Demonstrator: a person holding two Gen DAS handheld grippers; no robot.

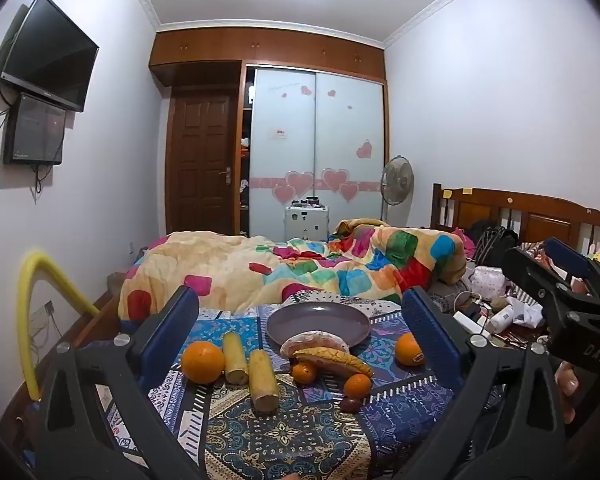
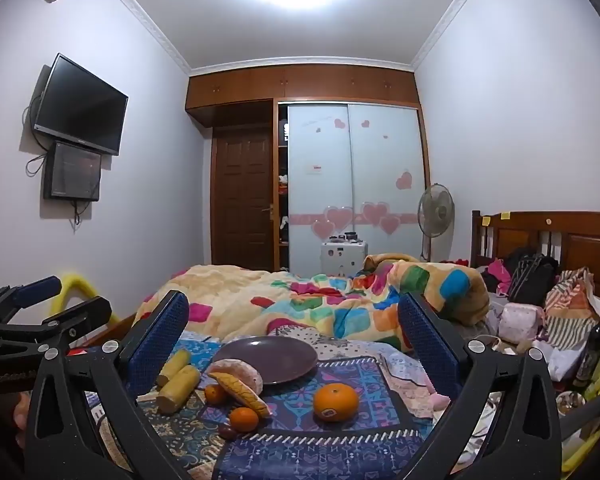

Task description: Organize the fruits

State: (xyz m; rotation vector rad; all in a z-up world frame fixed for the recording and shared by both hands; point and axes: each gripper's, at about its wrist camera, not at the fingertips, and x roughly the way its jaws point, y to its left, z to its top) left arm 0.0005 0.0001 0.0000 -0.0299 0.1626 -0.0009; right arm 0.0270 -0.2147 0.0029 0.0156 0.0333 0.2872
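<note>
A purple plate [image 1: 320, 322] [image 2: 272, 356] lies empty on the patterned cloth [image 1: 284, 436]. In front of it lie a bread roll [image 1: 314, 343], a brown-spotted banana [image 1: 336, 360], two small tangerines [image 1: 304, 373] [image 1: 357, 385] and a dark date [image 1: 350, 405]. A big orange [image 1: 203, 361] and two corn cobs [image 1: 263, 380] [image 1: 235, 358] lie left. A stickered orange [image 1: 409, 350] [image 2: 336, 397] lies right. My left gripper [image 1: 300, 332] is open and empty above the fruit. My right gripper [image 2: 292, 340] is open and empty, also seen at the left view's right edge [image 1: 560, 280].
A colourful quilt [image 1: 300, 268] is bunched behind the plate. Bags, clothes and a dark bottle [image 2: 596, 340] clutter the bed's right side by the wooden headboard [image 2: 560, 236]. A yellow foam tube [image 1: 36, 308] arches at the left.
</note>
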